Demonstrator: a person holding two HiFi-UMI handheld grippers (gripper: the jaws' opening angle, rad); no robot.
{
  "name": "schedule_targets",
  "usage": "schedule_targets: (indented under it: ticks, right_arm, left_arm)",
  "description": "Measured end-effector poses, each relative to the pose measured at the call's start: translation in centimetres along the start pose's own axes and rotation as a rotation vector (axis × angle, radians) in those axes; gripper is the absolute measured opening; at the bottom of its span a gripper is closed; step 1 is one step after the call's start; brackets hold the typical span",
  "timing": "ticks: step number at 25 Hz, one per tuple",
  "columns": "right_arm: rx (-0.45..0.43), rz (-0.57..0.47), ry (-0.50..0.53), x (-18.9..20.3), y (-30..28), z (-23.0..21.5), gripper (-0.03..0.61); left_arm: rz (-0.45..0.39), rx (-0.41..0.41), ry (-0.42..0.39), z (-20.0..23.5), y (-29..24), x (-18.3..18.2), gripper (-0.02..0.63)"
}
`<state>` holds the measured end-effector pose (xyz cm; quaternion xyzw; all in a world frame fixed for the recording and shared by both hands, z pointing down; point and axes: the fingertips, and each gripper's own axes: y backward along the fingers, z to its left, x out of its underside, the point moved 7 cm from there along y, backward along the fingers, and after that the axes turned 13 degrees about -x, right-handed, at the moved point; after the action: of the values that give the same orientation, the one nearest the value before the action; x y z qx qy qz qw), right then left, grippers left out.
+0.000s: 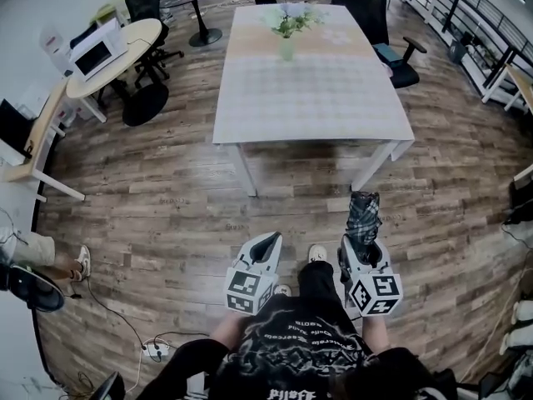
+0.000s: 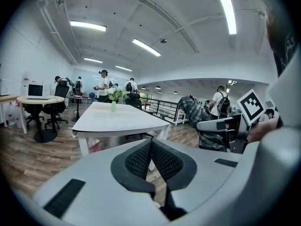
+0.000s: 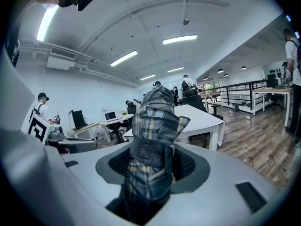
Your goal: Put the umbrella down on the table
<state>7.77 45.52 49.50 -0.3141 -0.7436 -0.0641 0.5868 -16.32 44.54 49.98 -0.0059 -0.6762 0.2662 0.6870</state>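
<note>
A folded plaid umbrella [image 1: 364, 216] sticks forward out of my right gripper [image 1: 366, 257], whose jaws are shut on it; in the right gripper view the umbrella [image 3: 154, 140] fills the gap between the pads. My left gripper [image 1: 265, 248] is shut with nothing in it, its black pads meeting in the left gripper view [image 2: 151, 160]. Both grippers hang over the wooden floor, short of the near edge of the white table [image 1: 316, 107]. The left gripper view also shows the umbrella [image 2: 200, 121] off to the right.
A green vase with a plant [image 1: 287, 32] stands at the table's far end. Office chairs [image 1: 400, 57] sit at its right, a round table with a monitor [image 1: 104, 57] at the left. A power strip [image 1: 154, 351] lies on the floor. People stand in the background.
</note>
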Motion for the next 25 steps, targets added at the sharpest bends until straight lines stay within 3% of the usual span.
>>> schedule_targets:
  ticks: [8, 25]
  right_arm:
    - [-0.045, 0.031, 0.018, -3.2, -4.7, -6.9, 0.219]
    - [-0.162, 0.055, 0.062, -10.0, -11.4, -22.8, 0.219]
  left_arm:
    - [-0.009, -0.045, 0.020, -1.4, -7.3, -3.5, 0.020]
    - [-0.044, -0.138, 0.070, -8.6, -22.8, -8.3, 0.020]
